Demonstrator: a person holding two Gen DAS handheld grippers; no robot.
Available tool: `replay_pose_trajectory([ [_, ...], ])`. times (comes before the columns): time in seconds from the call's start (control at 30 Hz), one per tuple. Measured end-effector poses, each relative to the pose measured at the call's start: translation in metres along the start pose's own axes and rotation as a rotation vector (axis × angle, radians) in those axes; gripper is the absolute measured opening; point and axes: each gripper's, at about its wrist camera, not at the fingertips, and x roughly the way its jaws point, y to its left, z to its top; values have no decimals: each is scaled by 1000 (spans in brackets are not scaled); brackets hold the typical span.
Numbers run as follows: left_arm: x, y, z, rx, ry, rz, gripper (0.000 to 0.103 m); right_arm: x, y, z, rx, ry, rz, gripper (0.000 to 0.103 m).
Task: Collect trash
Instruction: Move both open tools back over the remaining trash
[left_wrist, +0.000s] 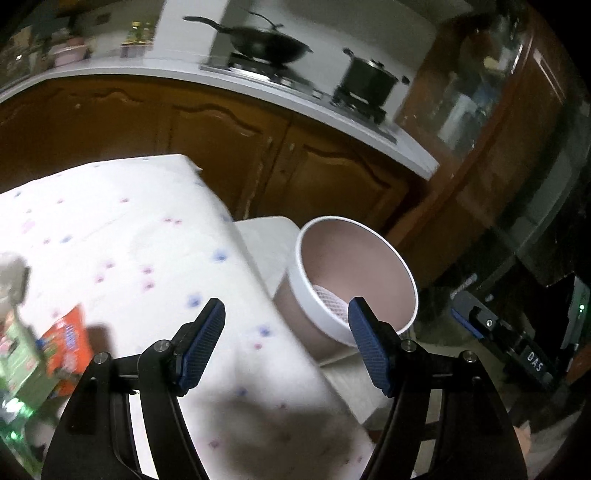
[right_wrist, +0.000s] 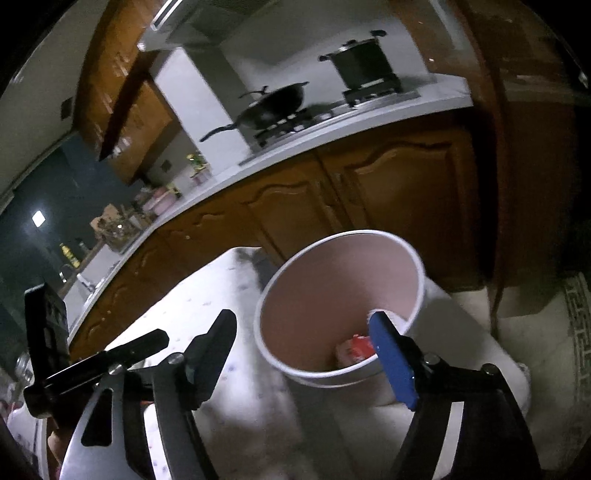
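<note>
Jaws of both the left gripper (left_wrist: 286, 325) and the right gripper (right_wrist: 304, 345) stand apart, holding nothing. Just past them, beside the table (left_wrist: 110, 221) with its dotted cloth, stands the bin (right_wrist: 341, 299): round, white-rimmed, pinkish inside, with a red-and-white wrapper (right_wrist: 356, 349) and white mesh (left_wrist: 330, 297) at its bottom.

bin (left_wrist: 369, 258): pink, white rim | tablecloth (left_wrist: 110, 221): white, pink-blue dots | packet (left_wrist: 68, 339) at 9 o'clock: orange | cabinets (left_wrist: 221, 147): brown
</note>
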Motion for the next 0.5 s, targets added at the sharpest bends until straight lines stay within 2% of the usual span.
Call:
replay_pose_trajectory([
  [0.17,-33,22,-15,-34,-44,23,75,-3,32,-14,-43,-2,56,82],
  [0.5,-88,74,-48,-98,-88,86,75,10,92,-52,-122,71,151,83],
])
